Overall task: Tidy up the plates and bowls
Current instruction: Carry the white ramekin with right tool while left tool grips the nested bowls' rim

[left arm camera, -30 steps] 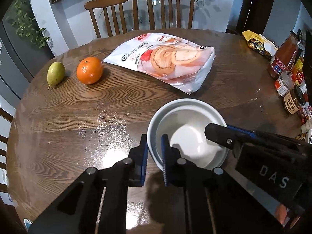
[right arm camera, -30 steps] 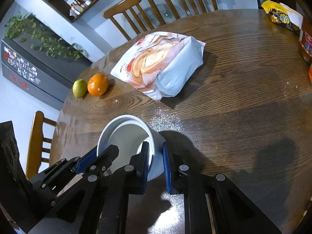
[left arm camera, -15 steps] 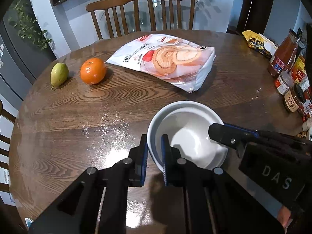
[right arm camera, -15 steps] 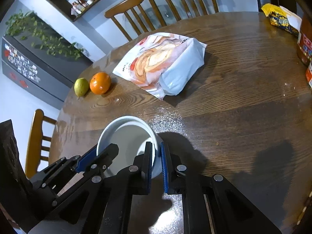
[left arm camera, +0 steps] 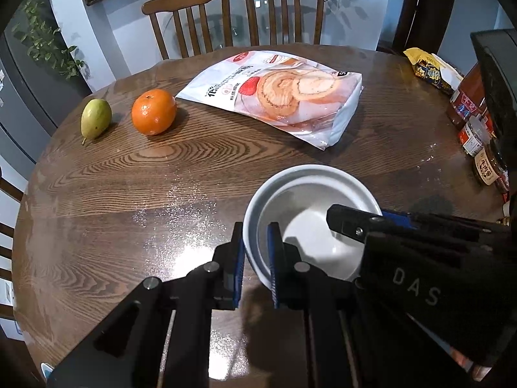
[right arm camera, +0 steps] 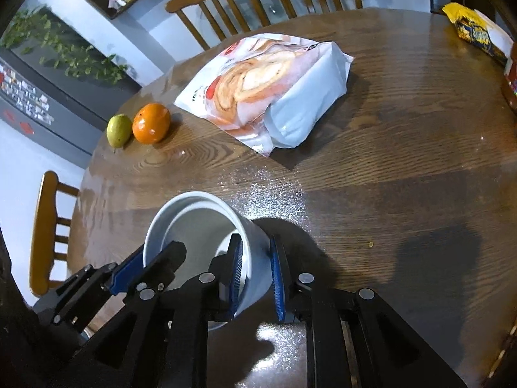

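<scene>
Left to right on the round wooden counter [left arm camera: 135, 194]: green pear [left arm camera: 95, 118], orange [left arm camera: 154, 111] just beside it, swiss-roll snack bag [left arm camera: 278, 93] past the middle, yellow packet [left arm camera: 429, 70] and sauce jars [left arm camera: 478, 135] at the right edge. Two wooden chairs [left arm camera: 232, 16] stand behind.

White bowls [left arm camera: 310, 223], two nested, glossy, plain, round so no long axis; inner one sits slightly off-centre, its rim showing as a second ring. Stack is near the front edge, well apart from the fruit. Mouth faces up, tipped a little toward the left in the right wrist view.

Left gripper [left arm camera: 255, 258]: blue-padded fingers [left arm camera: 239, 252] pinch the near-left rim, one outside the wall, one inside. Right gripper [right arm camera: 255, 274] straddles the near-right wall of the stack, one finger inside, one outside; its fingers [right arm camera: 276, 278] have just been opening, the bowl wall between them with a thin gap at the outer pad, so no firm pinch.
</scene>
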The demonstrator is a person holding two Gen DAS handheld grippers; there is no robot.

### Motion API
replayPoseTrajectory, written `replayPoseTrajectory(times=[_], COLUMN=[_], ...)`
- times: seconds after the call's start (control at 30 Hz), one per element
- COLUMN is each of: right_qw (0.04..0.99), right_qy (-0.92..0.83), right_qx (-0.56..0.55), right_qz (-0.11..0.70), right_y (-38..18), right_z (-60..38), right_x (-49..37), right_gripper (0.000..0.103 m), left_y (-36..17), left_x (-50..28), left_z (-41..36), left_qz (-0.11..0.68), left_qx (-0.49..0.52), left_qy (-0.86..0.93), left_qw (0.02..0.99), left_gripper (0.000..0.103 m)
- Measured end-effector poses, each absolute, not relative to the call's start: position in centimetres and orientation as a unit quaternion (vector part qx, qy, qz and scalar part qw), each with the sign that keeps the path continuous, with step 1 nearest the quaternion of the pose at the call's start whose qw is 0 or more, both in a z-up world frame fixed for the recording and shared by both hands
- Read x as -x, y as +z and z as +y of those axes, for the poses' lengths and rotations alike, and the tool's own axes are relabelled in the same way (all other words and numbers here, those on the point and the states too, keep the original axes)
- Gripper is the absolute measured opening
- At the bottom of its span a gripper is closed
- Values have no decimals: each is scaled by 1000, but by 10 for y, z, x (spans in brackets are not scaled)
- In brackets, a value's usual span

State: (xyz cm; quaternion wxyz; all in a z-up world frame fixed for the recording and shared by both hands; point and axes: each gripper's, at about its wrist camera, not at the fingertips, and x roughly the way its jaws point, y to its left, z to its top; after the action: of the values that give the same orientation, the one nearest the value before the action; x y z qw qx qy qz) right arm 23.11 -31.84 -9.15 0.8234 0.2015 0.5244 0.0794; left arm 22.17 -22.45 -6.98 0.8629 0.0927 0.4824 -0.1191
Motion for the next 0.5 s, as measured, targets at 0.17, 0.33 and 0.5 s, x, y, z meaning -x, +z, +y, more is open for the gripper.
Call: replayPoseTrajectory(times=[0.17,0.33,0.5], right_qw=[826,831,831], right_qy=[82,80,80], right_qx=[-209,-207,-213], right_qz=[517,510,508], right_y=[-92,-91,-91], right_z=[-321,-320,-323], right_x=[-228,-226,-222], right_gripper=[18,18,17], left_y=[-71,-70,-67], left_x=[-223,-220,-218], left_z=[-223,-224,-224], left_qz=[484,478,477], left_qx=[-85,-88,-85], left_qy=[-123,-124,-129], left_qw=[862,865,865], left_gripper=[11,11,10])
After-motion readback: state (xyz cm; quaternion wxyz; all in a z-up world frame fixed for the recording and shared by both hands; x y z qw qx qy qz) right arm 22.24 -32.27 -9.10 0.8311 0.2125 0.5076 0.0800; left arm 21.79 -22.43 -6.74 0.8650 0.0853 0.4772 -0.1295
